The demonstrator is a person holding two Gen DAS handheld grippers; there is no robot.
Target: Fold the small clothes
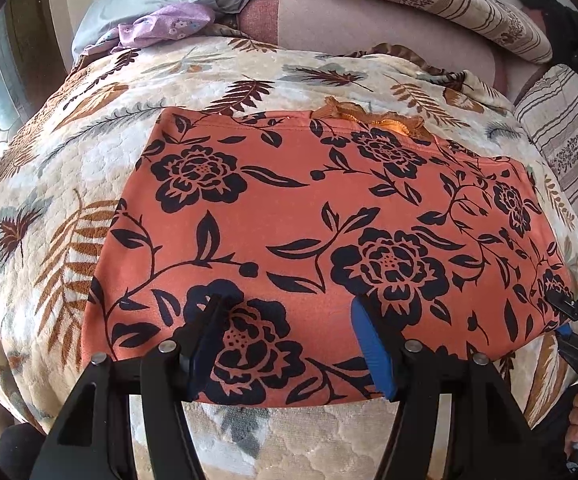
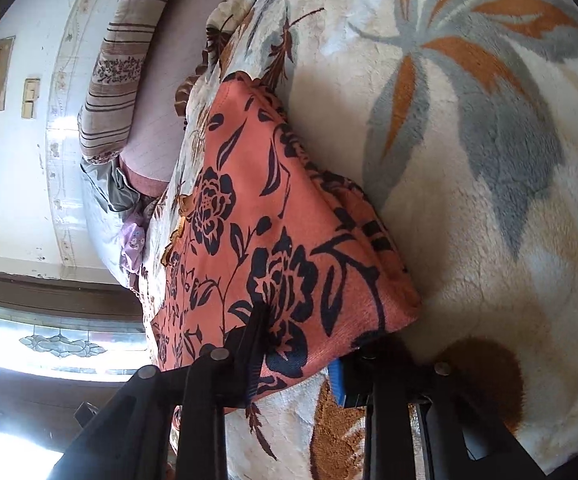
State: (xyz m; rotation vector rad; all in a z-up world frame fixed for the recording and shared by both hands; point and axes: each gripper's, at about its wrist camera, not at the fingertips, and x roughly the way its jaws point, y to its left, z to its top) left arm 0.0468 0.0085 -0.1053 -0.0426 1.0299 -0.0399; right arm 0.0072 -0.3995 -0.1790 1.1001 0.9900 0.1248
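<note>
Orange floral garment (image 1: 329, 220) lies flat on the leaf-print blanket (image 1: 69, 200). My left claw (image 1: 289, 332) is apart over its near edge; my right claw (image 2: 301, 344) clamps its near right corner, lower finger hidden under the cloth.

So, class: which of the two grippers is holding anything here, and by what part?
The right gripper grips the orange floral garment by its near corner; the left gripper holds nothing.

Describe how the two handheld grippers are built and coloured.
Both are matte black plastic linkages with round silver pivot pins. The left gripper has tapering black fingers faced with blue pads. The right gripper looks the same, with a blue pad on one finger. No cables or markings show.
</note>
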